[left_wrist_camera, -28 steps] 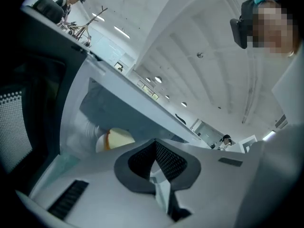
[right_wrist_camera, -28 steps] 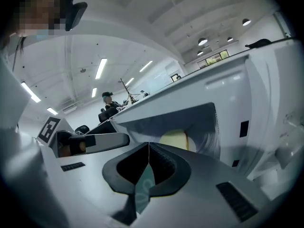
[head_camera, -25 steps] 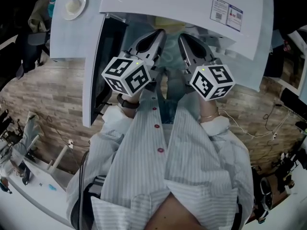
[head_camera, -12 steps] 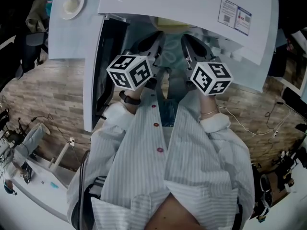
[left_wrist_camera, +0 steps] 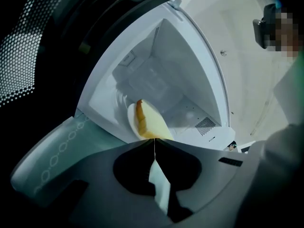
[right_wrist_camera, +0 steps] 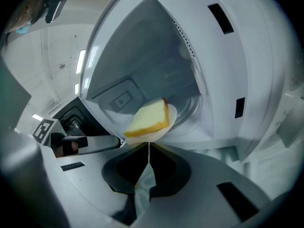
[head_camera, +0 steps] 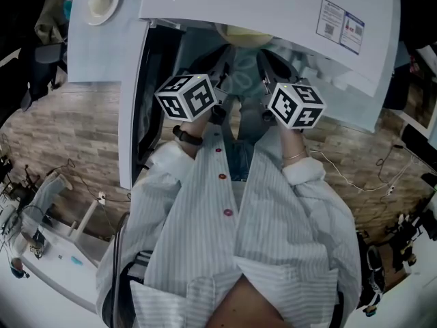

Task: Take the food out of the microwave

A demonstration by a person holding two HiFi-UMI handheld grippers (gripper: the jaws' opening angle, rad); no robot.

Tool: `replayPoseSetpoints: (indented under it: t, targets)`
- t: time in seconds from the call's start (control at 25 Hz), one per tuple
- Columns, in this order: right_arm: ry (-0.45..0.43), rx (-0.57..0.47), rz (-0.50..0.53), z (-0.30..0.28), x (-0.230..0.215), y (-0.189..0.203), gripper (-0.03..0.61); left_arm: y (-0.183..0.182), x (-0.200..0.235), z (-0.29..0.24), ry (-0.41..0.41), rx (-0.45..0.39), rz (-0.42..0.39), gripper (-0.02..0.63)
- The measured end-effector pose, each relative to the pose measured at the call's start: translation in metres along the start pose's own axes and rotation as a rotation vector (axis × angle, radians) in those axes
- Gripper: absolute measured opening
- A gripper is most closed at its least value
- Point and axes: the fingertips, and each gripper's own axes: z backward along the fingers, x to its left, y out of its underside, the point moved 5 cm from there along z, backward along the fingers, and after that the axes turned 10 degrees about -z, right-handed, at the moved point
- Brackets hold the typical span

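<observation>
- The microwave (head_camera: 259,5) is at 12 o'clock from the person, and its door (head_camera: 130,94) is swung open at 9 o'clock.
- The food (right_wrist_camera: 148,118) is a yellow slice on a white plate (right_wrist_camera: 172,114). It sits in the open mouth of the microwave, in front of the glass tray (right_wrist_camera: 192,110).
- The left tool (left_wrist_camera: 154,141) is closed tight. Its tips seem to pinch the plate's edge, right at 12 o'clock from them.
- The right tool (right_wrist_camera: 148,144) is closed tight too, and it looks pinched on the plate's other side.
- I think this is the grab step, and the plate is not out yet.
- I cannot tell if the plate is on the tray or lifted.
- Next, both tools need to pull back toward 6 o'clock together. They must keep the plate flat so the slice does not slide off.
</observation>
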Motion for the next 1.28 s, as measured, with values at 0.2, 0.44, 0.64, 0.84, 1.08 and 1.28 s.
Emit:
replayPoseSetpoints:
  t: [0.2,0.44,0.64,0.84,1.08,1.28]
  targets:
    - [-0.003,0.028,-0.041,-0.004,-0.005,0.008,0.034,0.006,0.005,0.000,0.005,0.015,0.020,0.009]
    - [-0.037,0.031,-0.104,-0.007,-0.003,0.007,0.037,0.013,0.007,-0.002,0.032,0.050,0.062,0.015]
    - [-0.071,0.030,-0.142,-0.009,0.000,0.003,0.057,0.016,0.005,-0.007,0.067,0.070,0.107,0.086]
    - [-0.091,0.016,-0.223,-0.011,-0.002,0.001,0.144,0.011,0.007,-0.012,0.085,0.029,0.176,0.124]
    - [-0.112,0.004,-0.296,-0.018,-0.003,-0.003,0.156,0.007,0.012,-0.020,0.081,0.015,0.217,0.156]
    - [-0.113,0.005,-0.378,-0.023,-0.007,-0.002,0.156,0.006,0.016,-0.025,0.075,0.017,0.249,0.174]
